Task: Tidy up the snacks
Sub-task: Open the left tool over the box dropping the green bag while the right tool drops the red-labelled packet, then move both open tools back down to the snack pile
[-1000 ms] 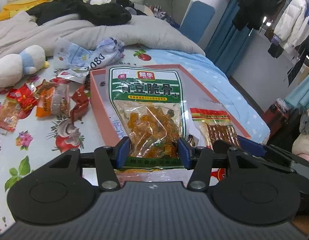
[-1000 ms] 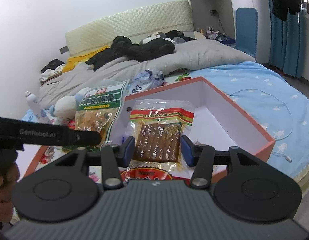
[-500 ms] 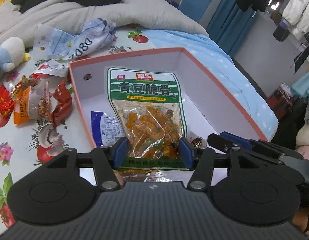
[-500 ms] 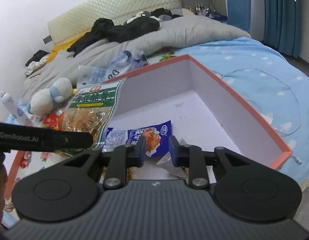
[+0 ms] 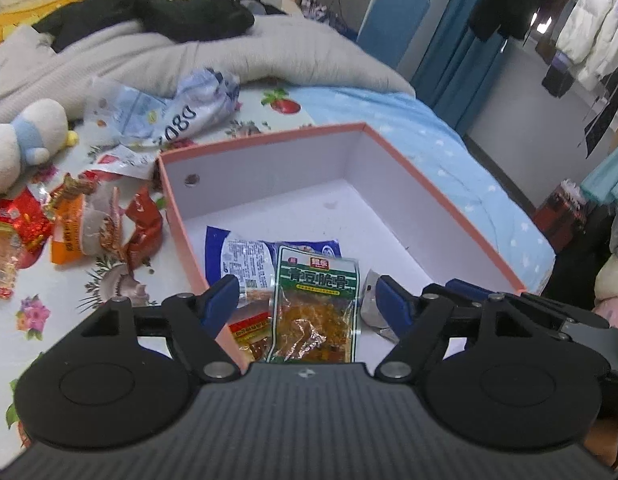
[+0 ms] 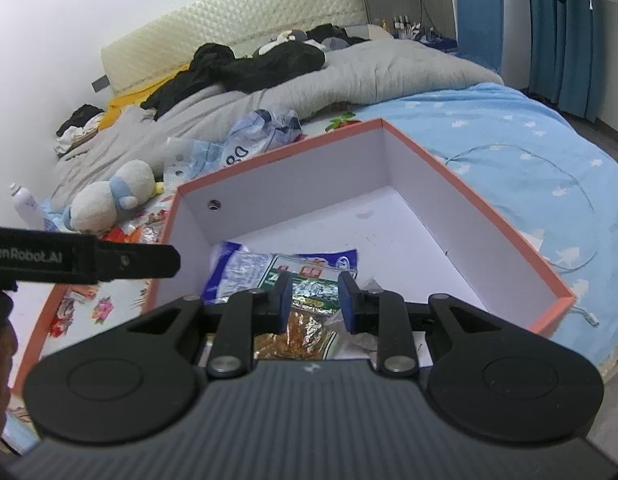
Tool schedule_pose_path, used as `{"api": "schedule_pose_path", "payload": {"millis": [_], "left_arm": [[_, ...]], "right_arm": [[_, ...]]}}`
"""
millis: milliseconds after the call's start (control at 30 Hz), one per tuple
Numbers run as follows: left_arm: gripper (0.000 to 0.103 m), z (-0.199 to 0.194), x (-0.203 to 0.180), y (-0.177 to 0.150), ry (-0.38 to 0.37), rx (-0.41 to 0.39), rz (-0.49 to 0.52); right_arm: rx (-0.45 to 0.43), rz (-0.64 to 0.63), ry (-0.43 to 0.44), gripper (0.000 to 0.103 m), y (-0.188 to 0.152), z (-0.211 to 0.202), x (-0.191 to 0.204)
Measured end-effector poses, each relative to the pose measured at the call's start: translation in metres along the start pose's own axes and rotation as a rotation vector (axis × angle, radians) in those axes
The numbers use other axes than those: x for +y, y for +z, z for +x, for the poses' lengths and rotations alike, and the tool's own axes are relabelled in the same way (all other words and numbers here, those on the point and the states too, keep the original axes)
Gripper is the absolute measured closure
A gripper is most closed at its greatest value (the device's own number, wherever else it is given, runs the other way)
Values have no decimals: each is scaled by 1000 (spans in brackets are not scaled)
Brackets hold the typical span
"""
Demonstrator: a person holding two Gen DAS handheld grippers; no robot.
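The green pack (image 5: 317, 304), lettered 青豆脆骨 over a clear window of orange bits, lies in the box (image 5: 449, 216) at lower centre of the left view, atop a blue pack (image 5: 245, 252). The left gripper (image 5: 309, 300) gapes wide, empty. The right gripper (image 6: 313, 296) is part open, holding nothing; "GenRobot.AI" shows at left.

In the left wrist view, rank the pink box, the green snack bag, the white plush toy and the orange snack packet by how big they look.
1. pink box, by far the largest.
2. green snack bag, though it lies nearest the camera.
3. white plush toy, cut off at the frame edge, so unsure against the bag.
4. orange snack packet.
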State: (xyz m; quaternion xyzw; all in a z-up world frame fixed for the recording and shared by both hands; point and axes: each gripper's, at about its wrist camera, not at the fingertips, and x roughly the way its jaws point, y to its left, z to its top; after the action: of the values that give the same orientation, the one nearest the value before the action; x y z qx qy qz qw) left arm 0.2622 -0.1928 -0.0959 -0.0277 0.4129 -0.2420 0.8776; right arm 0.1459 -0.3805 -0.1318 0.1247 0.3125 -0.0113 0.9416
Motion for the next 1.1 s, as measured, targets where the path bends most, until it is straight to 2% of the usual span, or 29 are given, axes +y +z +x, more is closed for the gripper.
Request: {"api": "schedule_pose_path", "payload": {"millis": [267, 567, 633, 933, 1100], "left_arm": [[24, -64, 1, -26, 13, -93, 10], [24, -123, 16, -69, 47, -149, -4], [24, -138, 18, -75, 70, -150, -9], [24, -208, 27, -108, 170, -250, -35], [24, -234, 38, -138, 221, -249, -73]], "right_arm": [[-68, -16, 26, 75, -12, -45, 24], [-104, -37, 88, 74, -34, -81, 60], [-104, -39, 110, 74, -37, -88, 68], [-153, -122, 189, 74, -54, -122, 100], [-103, -116, 251, 74, -73, -122, 119]]}}
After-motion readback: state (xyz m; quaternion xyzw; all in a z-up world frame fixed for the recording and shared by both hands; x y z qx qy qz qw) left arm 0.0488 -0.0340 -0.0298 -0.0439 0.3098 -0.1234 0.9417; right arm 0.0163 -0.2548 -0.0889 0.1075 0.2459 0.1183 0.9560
